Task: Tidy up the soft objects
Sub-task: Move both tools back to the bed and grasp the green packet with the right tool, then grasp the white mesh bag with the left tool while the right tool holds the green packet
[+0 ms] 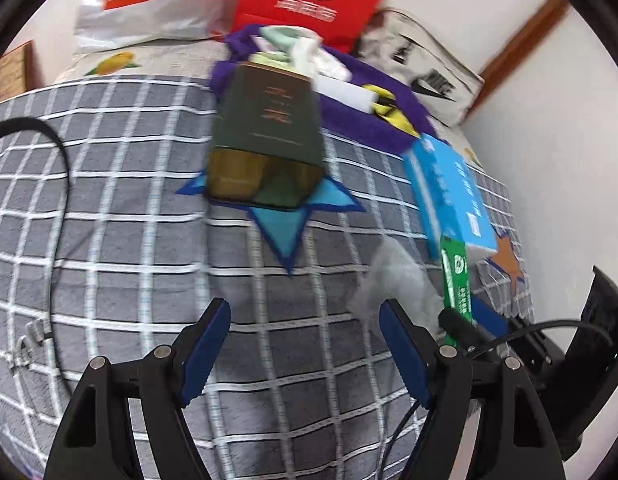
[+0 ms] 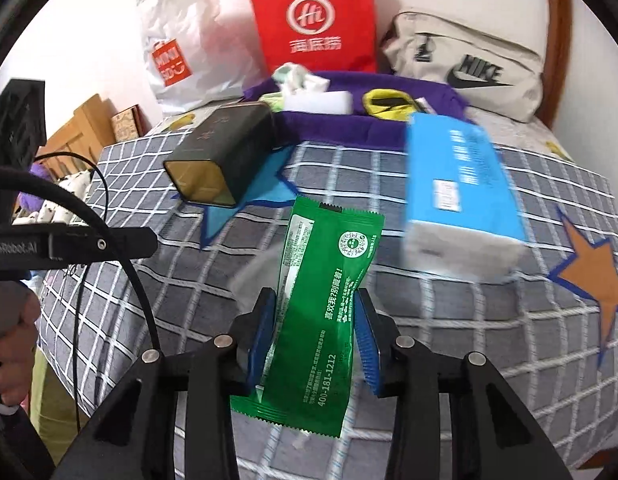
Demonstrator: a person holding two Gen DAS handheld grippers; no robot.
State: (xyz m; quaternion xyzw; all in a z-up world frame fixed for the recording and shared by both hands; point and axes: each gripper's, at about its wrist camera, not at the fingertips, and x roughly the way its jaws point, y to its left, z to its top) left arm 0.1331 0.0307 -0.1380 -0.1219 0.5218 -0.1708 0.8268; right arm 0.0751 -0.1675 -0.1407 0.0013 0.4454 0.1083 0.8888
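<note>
The right gripper (image 2: 316, 330) pinches the green packet (image 2: 323, 308) at lower centre; the left gripper (image 1: 305, 344) hovers with jaws apart, empty. Pick-up looks done (judging by the squeeze); next, carry it to the purple tray (image 2: 349, 130), upper centre.

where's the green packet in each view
Left wrist view: the green packet is at lower right, seen edge-on, just below the blue box.
Right wrist view: it fills lower centre, between the pads of the right gripper, which pinch it.
Shared landmark: the dark green tin lying on the blue star.
</note>
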